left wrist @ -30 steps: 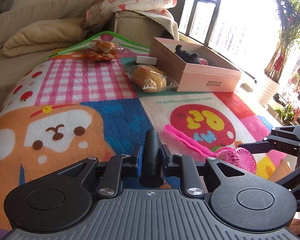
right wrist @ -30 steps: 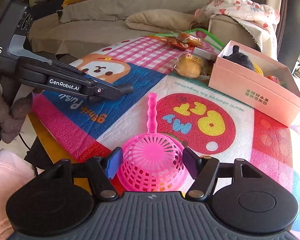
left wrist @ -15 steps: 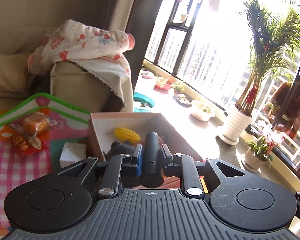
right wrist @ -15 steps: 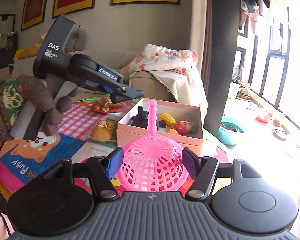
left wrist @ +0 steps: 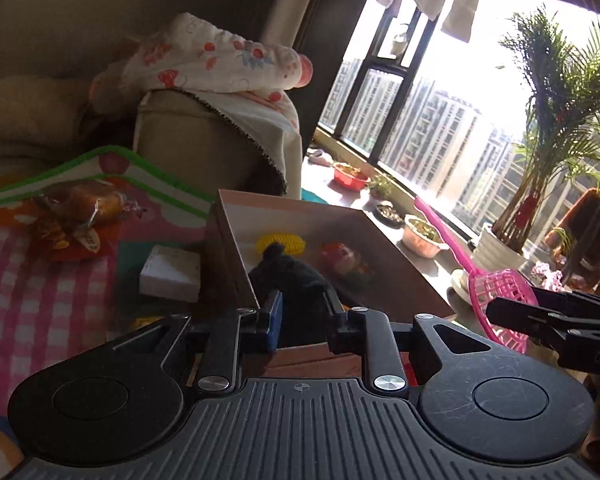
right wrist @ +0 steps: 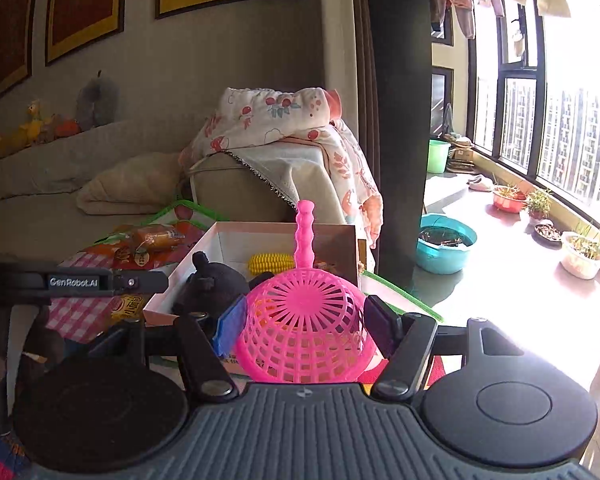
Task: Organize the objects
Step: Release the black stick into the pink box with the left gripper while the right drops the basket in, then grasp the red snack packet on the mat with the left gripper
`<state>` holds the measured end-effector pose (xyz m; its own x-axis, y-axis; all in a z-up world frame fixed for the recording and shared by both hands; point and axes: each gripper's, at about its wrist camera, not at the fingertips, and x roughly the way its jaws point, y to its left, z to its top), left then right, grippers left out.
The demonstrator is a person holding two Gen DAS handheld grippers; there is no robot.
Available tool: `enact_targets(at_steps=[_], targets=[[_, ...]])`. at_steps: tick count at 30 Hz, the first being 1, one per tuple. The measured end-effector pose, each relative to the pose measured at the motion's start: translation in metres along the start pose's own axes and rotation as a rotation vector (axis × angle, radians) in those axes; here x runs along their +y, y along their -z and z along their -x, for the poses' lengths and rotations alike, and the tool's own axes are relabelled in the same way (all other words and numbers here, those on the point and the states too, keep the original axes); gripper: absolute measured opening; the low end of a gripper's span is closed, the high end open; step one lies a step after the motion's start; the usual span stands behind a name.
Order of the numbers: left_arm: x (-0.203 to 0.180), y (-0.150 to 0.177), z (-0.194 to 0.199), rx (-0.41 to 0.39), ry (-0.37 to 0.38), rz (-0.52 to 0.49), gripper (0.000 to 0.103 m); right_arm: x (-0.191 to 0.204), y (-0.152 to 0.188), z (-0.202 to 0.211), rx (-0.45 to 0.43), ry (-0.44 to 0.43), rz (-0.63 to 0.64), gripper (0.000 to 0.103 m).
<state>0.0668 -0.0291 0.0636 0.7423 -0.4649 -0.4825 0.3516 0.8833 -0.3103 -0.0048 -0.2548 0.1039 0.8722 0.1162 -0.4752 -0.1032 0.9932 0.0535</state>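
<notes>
R gripper (right wrist: 302, 328) is clamped on the pink strainer (right wrist: 304, 332), bowel-side dome facing the cam, handle pointing to 12 o'clock over the pink box (right wrist: 224, 240). L gripper (left wrist: 302, 316) fingers stand apart, nothing gripped, black toy (left wrist: 292, 276) just beyond. Toy corn (right wrist: 270, 264) lies in the box; wrapped bread (left wrist: 80, 204) at 10 o'clock on the mat (left wrist: 40, 300).

Left hand-held gripper (right wrist: 140, 282): we read "GenRobot.AI" in white on its side.
Snack packet (right wrist: 126, 307): we see Chinese characters, too small to read.
</notes>
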Motion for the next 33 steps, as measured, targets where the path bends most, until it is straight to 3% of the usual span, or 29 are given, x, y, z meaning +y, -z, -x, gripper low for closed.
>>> enact_targets(at_steps=[3,6,11,16,20,25,29,33], targets=[[0.01,0.016,0.014,0.041,-0.031,-0.057,0.024,0.005,-0.02,-0.048,0.044,-0.012,-0.021,0.065],[0.023,0.031,0.023,0.08,-0.054,-0.066,0.024,0.014,-0.028,-0.093,0.077,0.043,0.002,0.065],[0.046,0.041,0.032,0.091,-0.086,-0.043,0.024,0.024,-0.018,-0.133,0.153,0.11,0.041,0.065],[0.059,0.041,0.031,0.084,-0.08,-0.003,0.024,0.025,-0.001,-0.12,0.179,0.099,0.046,0.07],[0.06,0.036,0.028,0.058,-0.066,0.01,0.024,0.025,0.009,-0.085,0.123,0.101,0.035,0.082],[0.081,-0.002,0.02,0.023,-0.034,0.079,0.024,0.026,0.027,-0.042,0.022,0.111,-0.004,0.093],[0.122,-0.045,0.004,-0.034,-0.128,0.146,0.024,0.036,0.051,-0.031,-0.014,0.098,-0.03,0.098],[0.158,-0.075,-0.017,-0.012,-0.213,0.117,0.024,0.047,0.071,-0.035,-0.006,0.067,-0.031,0.099]])
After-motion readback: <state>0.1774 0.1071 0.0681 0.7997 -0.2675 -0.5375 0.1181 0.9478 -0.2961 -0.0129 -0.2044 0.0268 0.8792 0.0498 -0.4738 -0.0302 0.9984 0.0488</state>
